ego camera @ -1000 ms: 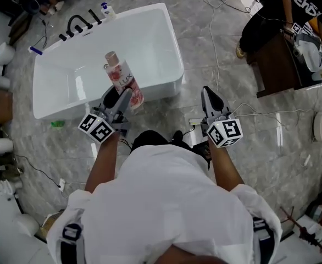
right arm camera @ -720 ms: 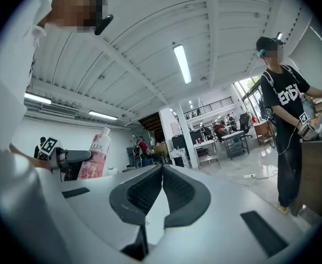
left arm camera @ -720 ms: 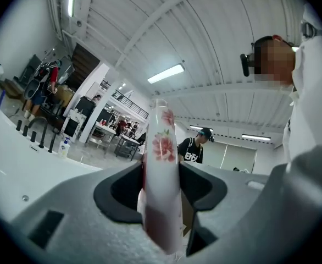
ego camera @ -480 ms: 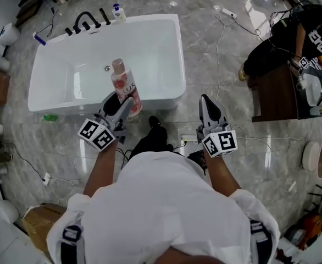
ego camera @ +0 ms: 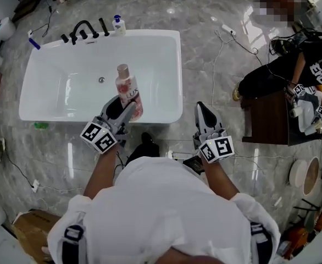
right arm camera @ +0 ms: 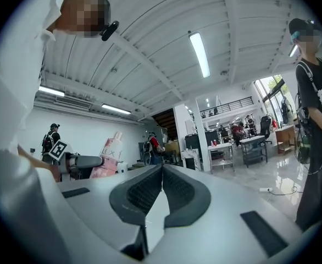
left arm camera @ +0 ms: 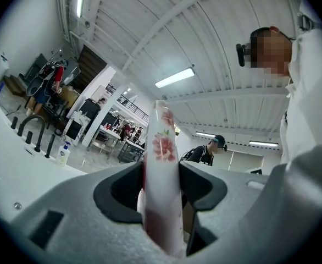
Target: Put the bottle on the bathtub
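Left gripper [ego camera: 121, 108] is clamped on the bottle [ego camera: 128, 89], low on its body. Both pads [left arm camera: 204, 187] press its sides in the left gripper view, with the rose print showing above them. The bottle's long axis runs up and away from this claw, cap end leading toward the far side of the bathtub [ego camera: 176, 76].

The tub lies directly ahead of and below the claw. The bottle's base reads over the near rim and its cap over the white basin. Height above the rim cannot be told.

The far ledge, beyond the claw, carries a black faucet [ego camera: 83, 27] and a small pump bottle [ego camera: 116, 23].

Right gripper [ego camera: 204, 114] has its jaws together with nothing between them. It hangs over the marble floor [ego camera: 216, 54] off the tub's near right corner, apart from the bottle.

Judgement: the left hand is the one placed for the set-down, and the nearest landing is the near rim just under the claw. That ledge looks narrow and the bottle is tall, so the bottle should come down upright, base flat, before release.
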The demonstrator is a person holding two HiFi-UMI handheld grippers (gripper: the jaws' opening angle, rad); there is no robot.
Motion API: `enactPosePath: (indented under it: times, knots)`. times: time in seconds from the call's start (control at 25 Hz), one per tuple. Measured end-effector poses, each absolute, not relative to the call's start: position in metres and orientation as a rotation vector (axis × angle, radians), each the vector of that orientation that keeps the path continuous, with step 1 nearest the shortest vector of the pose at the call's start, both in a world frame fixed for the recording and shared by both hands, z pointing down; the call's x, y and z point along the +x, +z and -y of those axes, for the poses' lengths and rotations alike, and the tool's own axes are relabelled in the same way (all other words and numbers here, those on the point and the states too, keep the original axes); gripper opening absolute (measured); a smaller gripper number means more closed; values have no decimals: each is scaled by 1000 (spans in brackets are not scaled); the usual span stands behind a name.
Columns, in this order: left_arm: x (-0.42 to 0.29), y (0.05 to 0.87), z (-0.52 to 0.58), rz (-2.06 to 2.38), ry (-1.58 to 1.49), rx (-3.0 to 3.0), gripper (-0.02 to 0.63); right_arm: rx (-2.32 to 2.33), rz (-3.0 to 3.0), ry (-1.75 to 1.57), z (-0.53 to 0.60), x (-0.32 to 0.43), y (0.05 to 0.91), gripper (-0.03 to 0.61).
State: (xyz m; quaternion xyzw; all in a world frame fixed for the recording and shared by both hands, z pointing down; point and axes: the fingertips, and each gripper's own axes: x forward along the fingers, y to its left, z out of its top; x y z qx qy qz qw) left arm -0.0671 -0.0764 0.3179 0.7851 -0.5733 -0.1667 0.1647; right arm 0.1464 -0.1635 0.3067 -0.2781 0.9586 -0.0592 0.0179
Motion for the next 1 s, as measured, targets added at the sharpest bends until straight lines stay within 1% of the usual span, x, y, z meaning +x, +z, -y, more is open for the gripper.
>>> enactPosePath:
  times: [0.28, 0.64, 0.84, 1.0]
  knots:
    - [-107, 311, 120, 1656, -479, 2268, 210, -888, -2974, -180, 217, 113, 304, 14]
    - [-160, 315, 150, 1750, -526, 2172, 210, -848, -3013, -199, 254, 78, 304, 15]
    - [-159, 329, 191, 1819, -539, 2118, 210, -723, -3070, -234, 295, 68, 323, 15]
    - [-168, 338, 222, 1922, -532, 2015, 210, -567, -3137, -279, 337, 43, 344, 15]
